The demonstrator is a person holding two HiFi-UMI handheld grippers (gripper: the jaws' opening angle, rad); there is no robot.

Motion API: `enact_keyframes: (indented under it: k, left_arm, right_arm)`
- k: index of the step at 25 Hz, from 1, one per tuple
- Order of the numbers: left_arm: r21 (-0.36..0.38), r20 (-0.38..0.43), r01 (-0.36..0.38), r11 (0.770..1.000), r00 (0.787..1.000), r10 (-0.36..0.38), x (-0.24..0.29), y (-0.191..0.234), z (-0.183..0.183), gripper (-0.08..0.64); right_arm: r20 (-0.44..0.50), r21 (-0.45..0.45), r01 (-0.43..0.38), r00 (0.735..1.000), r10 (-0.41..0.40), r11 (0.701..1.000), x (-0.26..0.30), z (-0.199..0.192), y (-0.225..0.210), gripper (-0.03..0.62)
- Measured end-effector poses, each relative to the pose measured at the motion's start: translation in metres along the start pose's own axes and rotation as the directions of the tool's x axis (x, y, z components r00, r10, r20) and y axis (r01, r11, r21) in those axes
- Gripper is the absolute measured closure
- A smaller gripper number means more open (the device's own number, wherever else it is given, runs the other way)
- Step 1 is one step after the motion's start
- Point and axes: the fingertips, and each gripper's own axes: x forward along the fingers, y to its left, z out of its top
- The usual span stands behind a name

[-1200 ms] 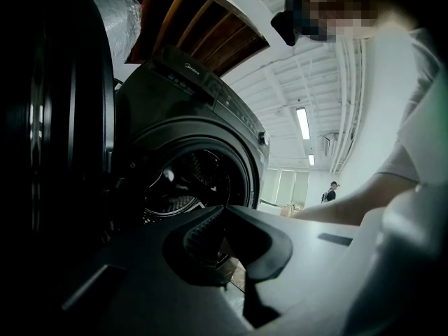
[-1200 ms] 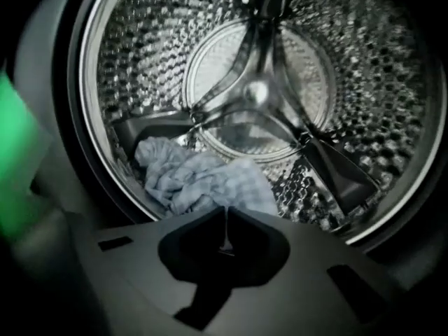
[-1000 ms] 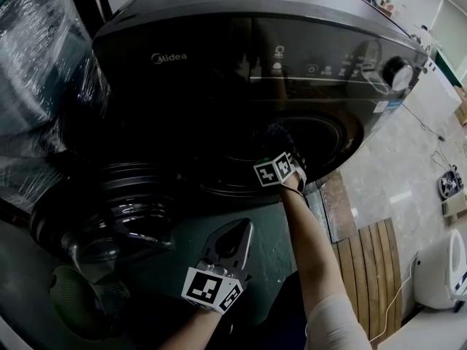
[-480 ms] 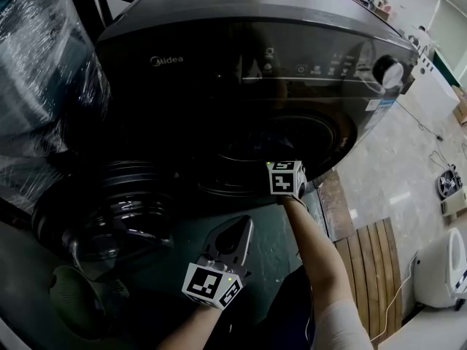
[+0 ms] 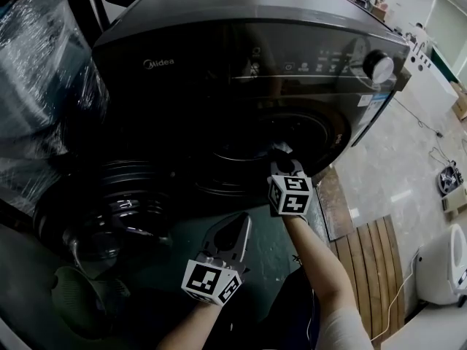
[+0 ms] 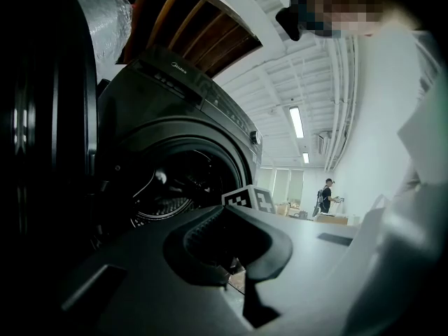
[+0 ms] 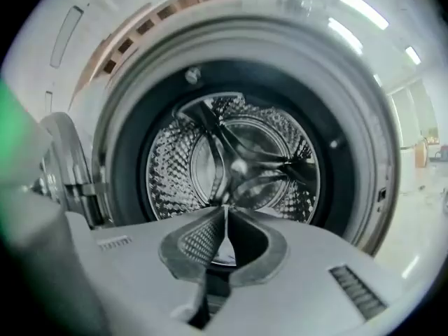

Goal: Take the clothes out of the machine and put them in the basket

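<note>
The dark front-loading washing machine fills the head view, its round door swung open to the left. My right gripper is at the mouth of the drum, shut with nothing in it. In the right gripper view its tips meet in front of the shiny drum, where only bare dimpled metal and paddles show, no clothes. My left gripper hangs lower, in front of the machine, shut and empty; its tips point at the opening. A green mesh basket lies at the lower left.
A plastic-wrapped bulk stands left of the machine. Wooden slats and a white appliance lie on the floor to the right. A person stands far off in the hall.
My right gripper has rolled and drawn back a little from the drum's mouth, still shut. The left gripper has stayed where it was.
</note>
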Motion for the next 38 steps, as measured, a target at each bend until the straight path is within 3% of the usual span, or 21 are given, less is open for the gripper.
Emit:
enact_keyframes:
  k: [7, 19, 28, 38]
  left_arm:
    - [0.02, 0.017, -0.007, 1.0, 1.0, 0.007, 0.002, 0.005, 0.005, 0.543]
    - [0.109, 0.03, -0.086, 0.99, 0.996, 0.084, 0.0, 0.029, 0.017, 0.543]
    - [0.108, 0.046, -0.127, 0.986, 0.991, 0.122, -0.003, 0.046, 0.023, 0.543]
    - [0.127, 0.057, -0.137, 0.982, 0.99, 0.13, -0.005, 0.044, 0.026, 0.543]
  right_arm:
    - [0.065, -0.104, -0.036, 0.997, 0.043, 0.994, -0.046, 0.02, 0.017, 0.571]
    - [0.112, -0.039, -0.08, 0.99, 0.084, 0.996, -0.121, 0.023, 0.026, 0.571]
    - [0.131, -0.036, -0.077, 0.988, 0.081, 0.996, -0.167, 0.021, 0.024, 0.569]
    - [0.133, 0.008, -0.065, 0.989, 0.063, 0.998, -0.178, 0.007, 0.024, 0.569]
